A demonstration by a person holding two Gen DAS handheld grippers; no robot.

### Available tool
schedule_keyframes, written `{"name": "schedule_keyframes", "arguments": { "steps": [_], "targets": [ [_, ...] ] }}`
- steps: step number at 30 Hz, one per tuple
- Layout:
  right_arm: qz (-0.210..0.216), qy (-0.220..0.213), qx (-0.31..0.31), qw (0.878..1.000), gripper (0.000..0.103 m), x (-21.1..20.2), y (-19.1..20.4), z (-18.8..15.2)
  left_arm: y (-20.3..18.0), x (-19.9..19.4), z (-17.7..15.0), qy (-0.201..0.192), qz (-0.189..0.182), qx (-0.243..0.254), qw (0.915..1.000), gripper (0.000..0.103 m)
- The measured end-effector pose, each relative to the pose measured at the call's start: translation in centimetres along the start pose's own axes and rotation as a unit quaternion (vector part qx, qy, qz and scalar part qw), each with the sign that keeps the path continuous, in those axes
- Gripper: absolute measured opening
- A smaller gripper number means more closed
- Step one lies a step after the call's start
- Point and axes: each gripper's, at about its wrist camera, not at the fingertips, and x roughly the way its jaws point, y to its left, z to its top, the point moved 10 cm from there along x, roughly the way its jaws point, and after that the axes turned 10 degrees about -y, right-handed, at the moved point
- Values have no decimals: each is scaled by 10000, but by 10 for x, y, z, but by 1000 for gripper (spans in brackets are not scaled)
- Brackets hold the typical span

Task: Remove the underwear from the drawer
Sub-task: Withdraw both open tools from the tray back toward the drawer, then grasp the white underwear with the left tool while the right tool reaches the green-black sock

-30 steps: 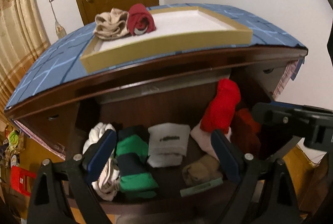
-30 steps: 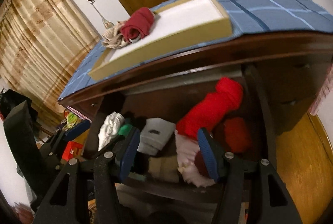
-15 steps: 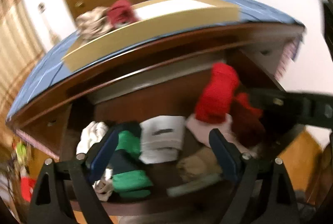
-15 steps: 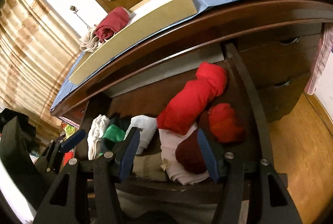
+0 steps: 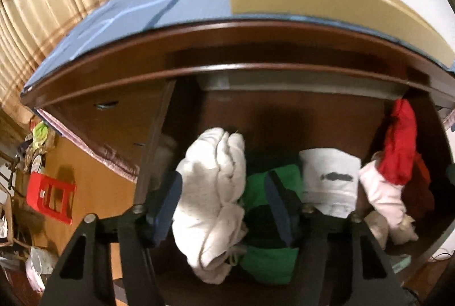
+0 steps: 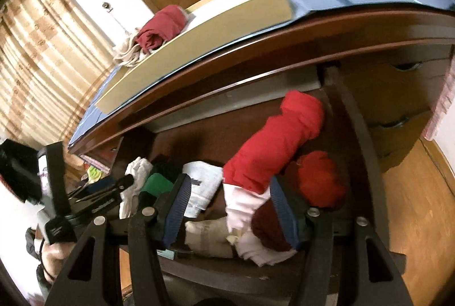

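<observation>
White rolled underwear (image 5: 212,192) sits between the blue pads of our left gripper (image 5: 224,205) in the left wrist view. The jaws have just been closing around it, but we cannot tell if they squeeze it yet. It lies at the left of the open drawer (image 5: 284,118), beside a green roll (image 5: 268,263).

In the right wrist view, our right gripper (image 6: 233,209) waits half open over the pink-and-red bundle (image 6: 273,146), holding nothing, so it stays out of the way.
</observation>
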Motion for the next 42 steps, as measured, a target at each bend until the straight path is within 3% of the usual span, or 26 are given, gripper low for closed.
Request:
{"name": "schedule_keyframes", "arguments": {
  "steps": [8,16,18,24,32,42],
  "targets": [
    [278,328,-244,9988,60,23,28,-12,4,32,-23,534,122,197,9983,56],
    [401,590,-392,9967,60,35,50,-17,-1,45,-23,808,-99,351,9961,55],
    [502,803,-477,9944,60,43,62,-24,1,45,-23,730,-44,394,9965,40],
    [807,1425,-347,9859,60,66,85,-51,7,35,-15,400,-351,35,9986,23],
    [919,1635,-303,9818,60,77,97,-60,14,-2,0,-73,-855,-449,9953,22],
    [936,2085,-641,9714,60,106,129,-81,36,-48,19,-552,-736,-420,9949,22]
  ]
}}
